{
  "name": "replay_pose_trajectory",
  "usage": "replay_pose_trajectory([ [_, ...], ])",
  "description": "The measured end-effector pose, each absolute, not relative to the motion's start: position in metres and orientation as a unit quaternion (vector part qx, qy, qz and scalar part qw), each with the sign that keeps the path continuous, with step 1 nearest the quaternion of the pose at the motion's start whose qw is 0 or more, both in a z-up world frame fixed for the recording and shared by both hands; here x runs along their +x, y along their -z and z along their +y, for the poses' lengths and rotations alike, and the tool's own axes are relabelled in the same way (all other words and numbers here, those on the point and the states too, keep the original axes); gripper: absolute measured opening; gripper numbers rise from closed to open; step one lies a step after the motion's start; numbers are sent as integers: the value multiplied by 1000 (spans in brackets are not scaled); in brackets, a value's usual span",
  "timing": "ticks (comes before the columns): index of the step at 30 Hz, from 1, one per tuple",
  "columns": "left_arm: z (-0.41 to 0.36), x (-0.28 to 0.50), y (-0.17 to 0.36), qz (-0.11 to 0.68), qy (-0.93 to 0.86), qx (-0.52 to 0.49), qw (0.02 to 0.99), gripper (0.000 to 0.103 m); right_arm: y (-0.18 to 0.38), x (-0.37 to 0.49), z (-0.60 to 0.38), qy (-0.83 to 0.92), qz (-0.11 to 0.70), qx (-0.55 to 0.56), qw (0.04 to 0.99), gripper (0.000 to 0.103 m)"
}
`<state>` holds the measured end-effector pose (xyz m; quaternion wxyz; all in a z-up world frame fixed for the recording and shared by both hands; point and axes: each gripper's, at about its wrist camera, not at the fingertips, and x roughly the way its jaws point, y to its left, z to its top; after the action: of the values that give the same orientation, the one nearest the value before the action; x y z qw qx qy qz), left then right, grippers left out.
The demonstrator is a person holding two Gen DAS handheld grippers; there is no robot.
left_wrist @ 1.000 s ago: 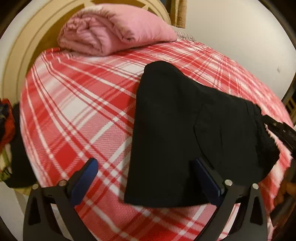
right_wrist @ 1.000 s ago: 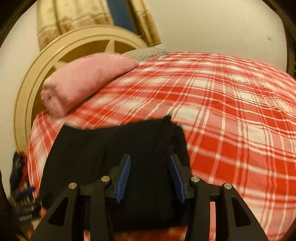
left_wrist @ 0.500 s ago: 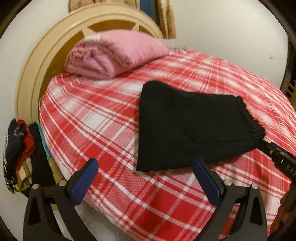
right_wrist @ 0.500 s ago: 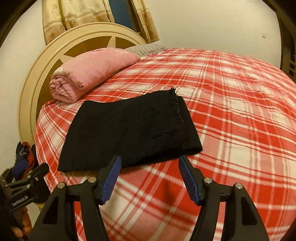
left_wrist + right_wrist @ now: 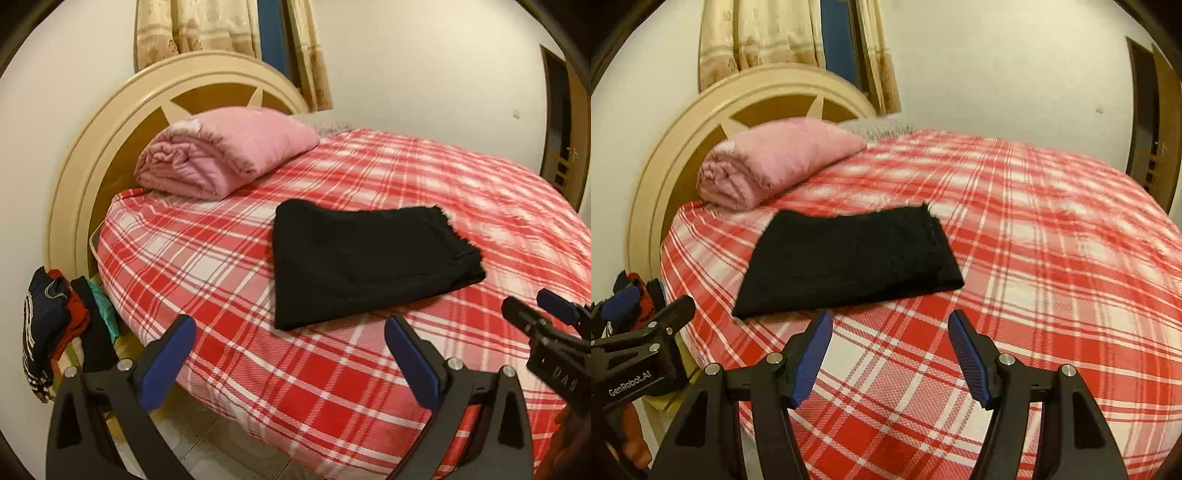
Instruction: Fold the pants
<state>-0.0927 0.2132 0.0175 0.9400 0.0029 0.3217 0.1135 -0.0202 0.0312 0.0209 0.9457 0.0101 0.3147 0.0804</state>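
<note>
Bed (image 5: 406, 406): round, covered in a red-and-white plaid sheet; fills the view ahead of and beneath both grippers.

Headboard (image 5: 74, 192): cream, curved, with brown inset panels; far beyond the left gripper, up and to its left.

Curtain (image 5: 207, 26): beige, patterned, hanging on the wall above the headboard, with a blue strip showing between its panels.

Blanket (image 5: 225, 151): pink, rolled and folded, lying at the head of the bed against the headboard, well beyond both grippers.

Pants (image 5: 369, 258): black, folded into a flat, roughly rectangular packet, one short end frayed. They lie on the sheet just ahead of the left gripper and slightly to its right; in the right wrist view (image 5: 849, 258) they lie ahead of the right gripper and to its left. Neither gripper touches them.

Clothes pile (image 5: 48, 328): dark blue, red and teal garments heaped beside the bed, to the left of the left gripper.

Left gripper (image 5: 291, 354): fingers with blue pads spread wide, nothing between them, poised above the near edge of the bed.

Right gripper (image 5: 890, 354): blue-padded fingers apart, gap empty, over bare plaid sheet short of the pants.
</note>
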Motion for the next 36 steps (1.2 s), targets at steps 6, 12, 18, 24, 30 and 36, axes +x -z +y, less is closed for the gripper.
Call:
replay_pose_trajectory([
  [6,200,-115,-51,263,-120,25,957,103,-61,-53,28,-85,238,23,967,72],
  [12,189,-128,-68,230,-128,53,963,103,-83,-76,31,-80,172,25,982,80],
  [18,187,-128,-68,228,-124,61,964,103,-85,-78,28,-79,171,39,981,80],
  [24,188,-131,-70,223,-131,55,964,103,-85,-81,27,-79,167,40,982,80],
  [30,189,-132,-71,222,-129,50,965,103,-84,-82,26,-80,168,43,982,80],
  [36,189,-132,-71,224,-128,48,965,103,-82,-81,24,-81,173,45,981,80],
])
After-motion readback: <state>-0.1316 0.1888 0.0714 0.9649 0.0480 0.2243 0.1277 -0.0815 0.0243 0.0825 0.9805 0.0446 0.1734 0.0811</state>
